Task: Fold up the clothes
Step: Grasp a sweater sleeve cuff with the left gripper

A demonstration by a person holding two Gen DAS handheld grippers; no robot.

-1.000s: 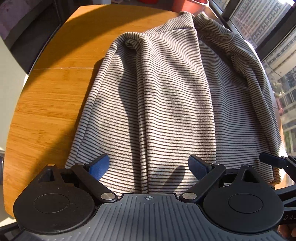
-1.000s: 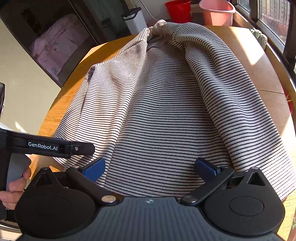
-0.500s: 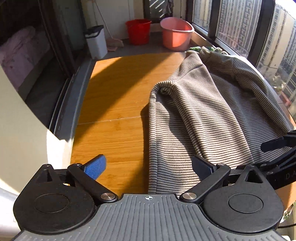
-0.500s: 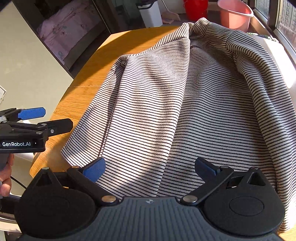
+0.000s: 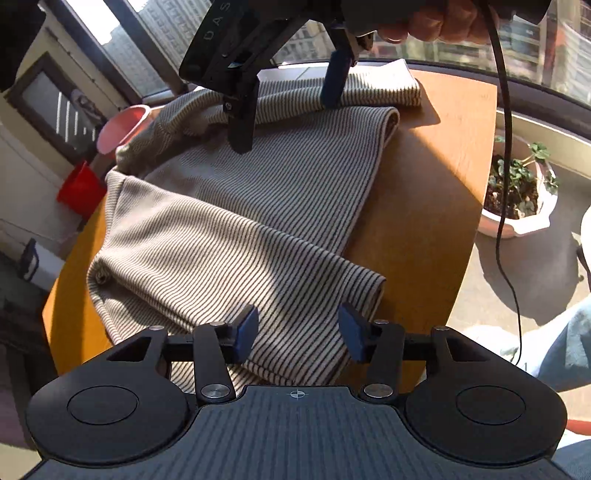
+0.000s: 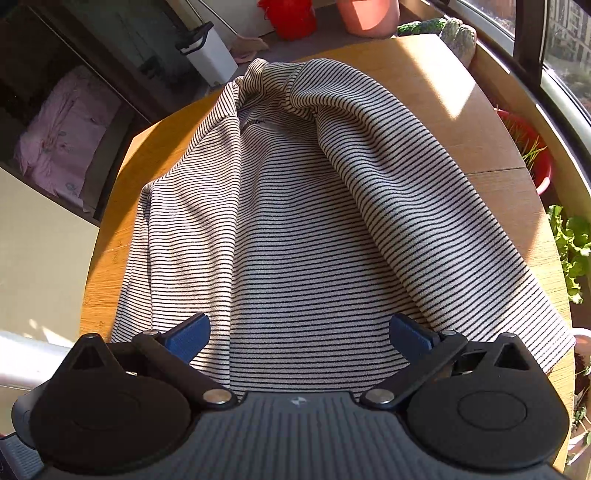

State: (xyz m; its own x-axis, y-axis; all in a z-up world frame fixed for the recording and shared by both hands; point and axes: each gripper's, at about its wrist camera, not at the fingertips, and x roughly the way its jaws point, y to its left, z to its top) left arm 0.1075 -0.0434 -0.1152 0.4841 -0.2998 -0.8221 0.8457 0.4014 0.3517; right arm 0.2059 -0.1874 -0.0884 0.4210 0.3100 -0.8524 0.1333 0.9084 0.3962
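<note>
A beige top with thin dark stripes [image 5: 258, 206] lies spread on the wooden table [image 5: 424, 221], its sides folded in over the middle. My left gripper [image 5: 299, 332] hovers low over a folded corner of it. Its jaws are closing, with striped cloth lying between the blue pads [image 5: 245, 332] but not pinched. In the left wrist view my right gripper [image 5: 284, 123] hangs open over the far side of the top, held by a hand [image 5: 424, 22]. In the right wrist view the right gripper [image 6: 299, 338] stands wide open just above the top's [image 6: 295, 229] near hem.
A pink basin [image 6: 369, 14], a red bucket [image 6: 291, 16] and a white bin [image 6: 210, 55] stand on the floor beyond the table. A potted plant [image 5: 517, 192] sits by the table's edge. A black cable [image 5: 504, 147] hangs from the right gripper. A jeans leg [image 5: 561, 343] is close by.
The left gripper has rolled and swung round to the top's side, so its view now looks across the cloth at the right gripper. Its jaws have narrowed. The right gripper shifted slightly.
</note>
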